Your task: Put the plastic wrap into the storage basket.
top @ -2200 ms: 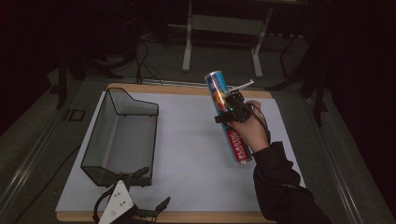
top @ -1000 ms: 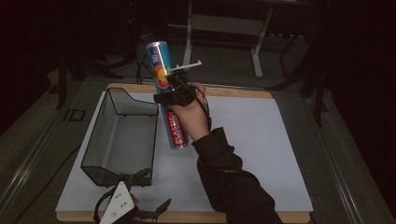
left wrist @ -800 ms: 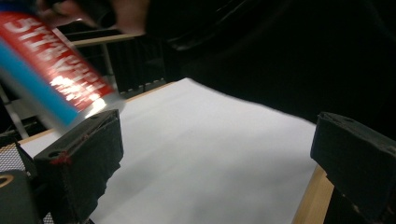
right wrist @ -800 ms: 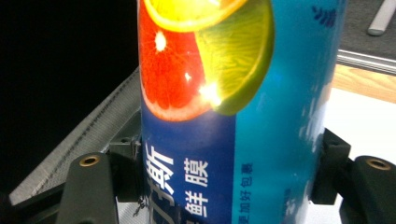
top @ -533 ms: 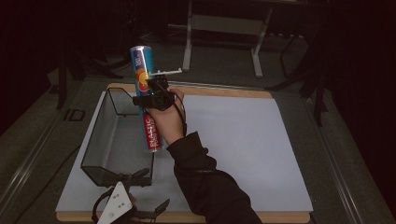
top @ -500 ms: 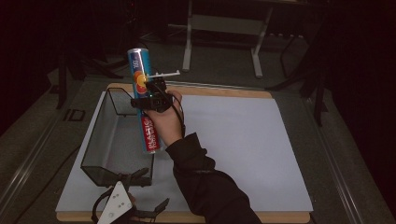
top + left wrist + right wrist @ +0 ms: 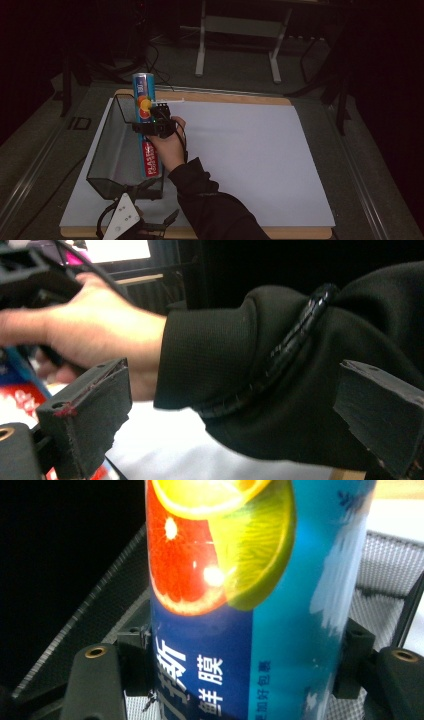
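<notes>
A tall blue tube point(image 7: 143, 95) with citrus pictures and a red label stands nearly upright. My right gripper point(image 7: 150, 126) is shut on its middle. The tube hangs over the right side of a black mesh basket point(image 7: 111, 150), its lower end down by the basket's right wall; I cannot tell whether it touches the bottom. In the right gripper view the tube point(image 7: 240, 580) stands between the jaws of that gripper point(image 7: 250, 680), with the basket's mesh point(image 7: 385, 560) behind it. My left gripper point(image 7: 157, 200) rests at the front edge, and in its own view it point(image 7: 230, 390) is open, with nothing between its pads.
A white mat point(image 7: 250, 150) covers the wooden table top to the right of the basket. The person's dark sleeve point(image 7: 280, 375), with a cable wound over it, crosses just beyond the left gripper's jaws. Metal stand legs point(image 7: 235, 45) rise behind the table.
The right hand has carried the tube left from the mat's right half to the basket, then lowered it. The left gripper has stayed put.
</notes>
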`<move>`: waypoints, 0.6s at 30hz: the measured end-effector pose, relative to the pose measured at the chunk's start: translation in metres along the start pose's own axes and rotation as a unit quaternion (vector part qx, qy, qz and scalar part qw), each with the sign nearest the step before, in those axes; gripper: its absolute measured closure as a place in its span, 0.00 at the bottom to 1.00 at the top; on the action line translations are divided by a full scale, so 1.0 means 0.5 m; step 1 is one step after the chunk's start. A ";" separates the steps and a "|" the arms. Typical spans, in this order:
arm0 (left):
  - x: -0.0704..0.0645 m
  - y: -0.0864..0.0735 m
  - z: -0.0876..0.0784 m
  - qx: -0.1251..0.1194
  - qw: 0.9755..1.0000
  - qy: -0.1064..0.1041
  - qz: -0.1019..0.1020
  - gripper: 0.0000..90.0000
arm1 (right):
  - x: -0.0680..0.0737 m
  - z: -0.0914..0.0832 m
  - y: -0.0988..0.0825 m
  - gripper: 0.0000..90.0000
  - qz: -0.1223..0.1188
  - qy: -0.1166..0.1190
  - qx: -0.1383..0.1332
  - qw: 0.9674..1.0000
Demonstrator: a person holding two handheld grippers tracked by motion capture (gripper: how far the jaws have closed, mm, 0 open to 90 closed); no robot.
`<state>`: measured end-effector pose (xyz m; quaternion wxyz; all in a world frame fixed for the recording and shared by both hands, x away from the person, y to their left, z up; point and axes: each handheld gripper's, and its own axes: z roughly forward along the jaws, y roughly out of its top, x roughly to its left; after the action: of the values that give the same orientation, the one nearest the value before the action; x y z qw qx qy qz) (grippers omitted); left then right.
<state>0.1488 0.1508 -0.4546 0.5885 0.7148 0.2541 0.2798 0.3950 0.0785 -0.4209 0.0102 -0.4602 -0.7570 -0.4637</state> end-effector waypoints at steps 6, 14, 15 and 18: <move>0.000 0.001 -0.003 -0.005 1.000 0.001 0.002 0.03 | -0.007 0.018 -0.024 0.35 0.034 -0.004 0.025 0.999; -0.001 0.000 0.000 -0.001 1.000 0.001 0.000 0.03 | -0.017 0.035 -0.054 0.35 0.053 -0.020 0.043 0.997; -0.001 0.000 0.000 -0.001 1.000 0.001 0.001 0.03 | -0.017 0.037 -0.056 0.35 0.056 -0.026 0.045 0.997; -0.001 0.000 0.000 -0.001 1.000 0.001 -0.001 0.03 | -0.016 0.037 -0.058 0.35 0.052 -0.040 0.041 0.997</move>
<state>0.1484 0.1505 -0.4545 0.5889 0.7141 0.2547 0.2801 0.3868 0.0820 -0.4553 0.0231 -0.5164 -0.7502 -0.4123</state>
